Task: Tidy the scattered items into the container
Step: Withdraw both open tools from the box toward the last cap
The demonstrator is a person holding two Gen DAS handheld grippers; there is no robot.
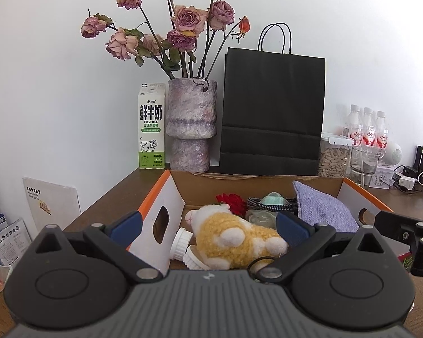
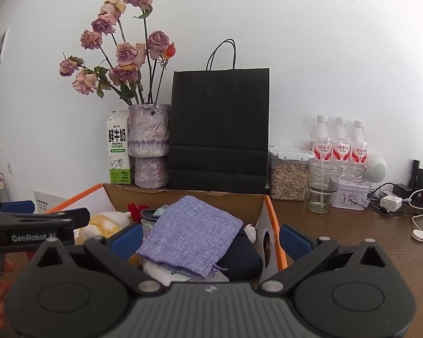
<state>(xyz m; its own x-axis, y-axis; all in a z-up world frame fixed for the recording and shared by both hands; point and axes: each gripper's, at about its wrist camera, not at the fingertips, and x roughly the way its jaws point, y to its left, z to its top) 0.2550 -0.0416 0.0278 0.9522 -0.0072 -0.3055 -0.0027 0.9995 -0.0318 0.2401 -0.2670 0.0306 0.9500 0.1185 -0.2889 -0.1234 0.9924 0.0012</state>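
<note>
A cardboard box (image 1: 239,180) with orange-edged flaps stands on the wooden table. Inside it lie a yellow and white plush toy (image 1: 234,233), a red flower (image 1: 231,200), a black braided cable (image 1: 268,201), a green mask (image 1: 273,196), white bottle caps (image 1: 180,243) and a lilac woven pouch (image 1: 321,211). My left gripper (image 1: 208,225) is open, straddling the box's left wall and the plush. My right gripper (image 2: 211,242) stands wide open over the box (image 2: 183,200). The pouch (image 2: 191,236) lies loose between its fingers, and its right finger is outside the box wall.
Behind the box stand a milk carton (image 1: 151,126), a vase of dried roses (image 1: 190,124) and a black paper bag (image 1: 272,112). To the right are a seed jar (image 2: 289,178), a glass (image 2: 323,186), water bottles (image 2: 339,143), a tin (image 2: 351,195) and chargers with cables (image 2: 392,202).
</note>
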